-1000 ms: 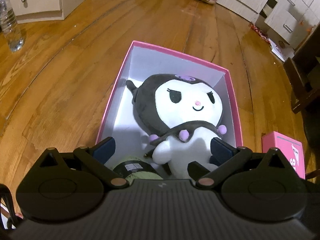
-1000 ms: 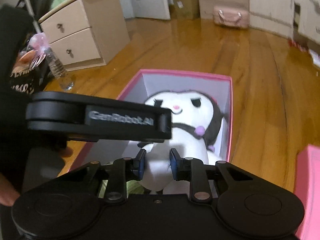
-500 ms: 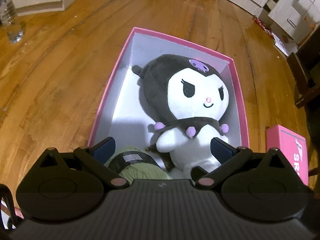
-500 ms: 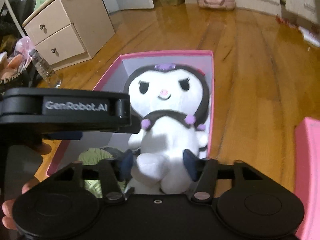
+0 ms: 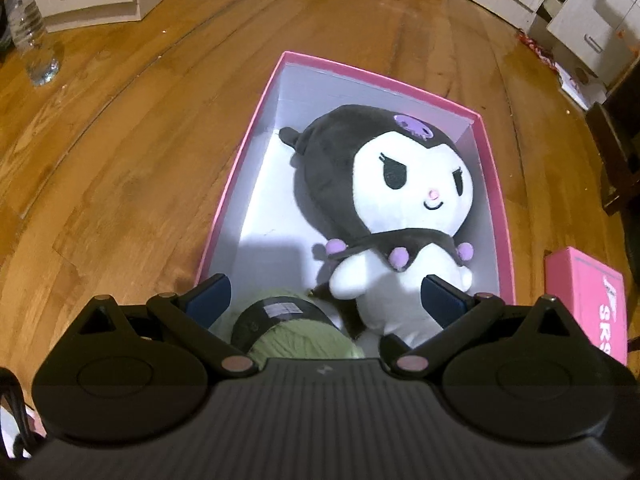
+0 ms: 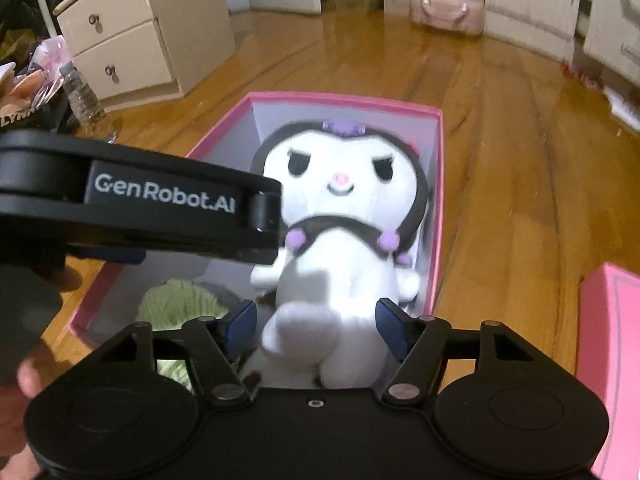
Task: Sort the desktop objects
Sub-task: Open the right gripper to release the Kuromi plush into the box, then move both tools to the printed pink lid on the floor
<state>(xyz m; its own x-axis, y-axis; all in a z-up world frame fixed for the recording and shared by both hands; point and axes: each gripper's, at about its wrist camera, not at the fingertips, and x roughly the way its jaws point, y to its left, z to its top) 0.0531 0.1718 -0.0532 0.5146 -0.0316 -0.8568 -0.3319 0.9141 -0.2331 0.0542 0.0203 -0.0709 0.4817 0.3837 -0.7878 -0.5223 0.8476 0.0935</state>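
A black-and-white plush doll [image 5: 404, 216] [image 6: 340, 248] lies on its back in an open pink box [image 5: 236, 172] [image 6: 436, 216] on the wooden floor. A green yarn ball [image 5: 296, 332] [image 6: 176, 304] with a dark label sits at the box's near end beside the doll's legs. My right gripper [image 6: 314, 326] has just been opening; its blue pads stand either side of the doll's lower body without pressing it. My left gripper [image 5: 326, 298] hangs open over the yarn and the doll's legs, holding nothing. The left tool's body crosses the right wrist view's left side.
A pink box lid [image 5: 584, 300] [image 6: 612, 360] lies right of the box. A plastic bottle [image 5: 30, 36] [image 6: 82, 96] stands at the left near a drawer cabinet [image 6: 136, 36]. A pink bag [image 6: 444, 10] and white cabinets [image 5: 580, 8] line the far wall. A dark chair [image 5: 616, 152] stands at right.
My right gripper went from shut on the doll's lower body to open, and the doll settled lower into the box. The left gripper stayed open in place.
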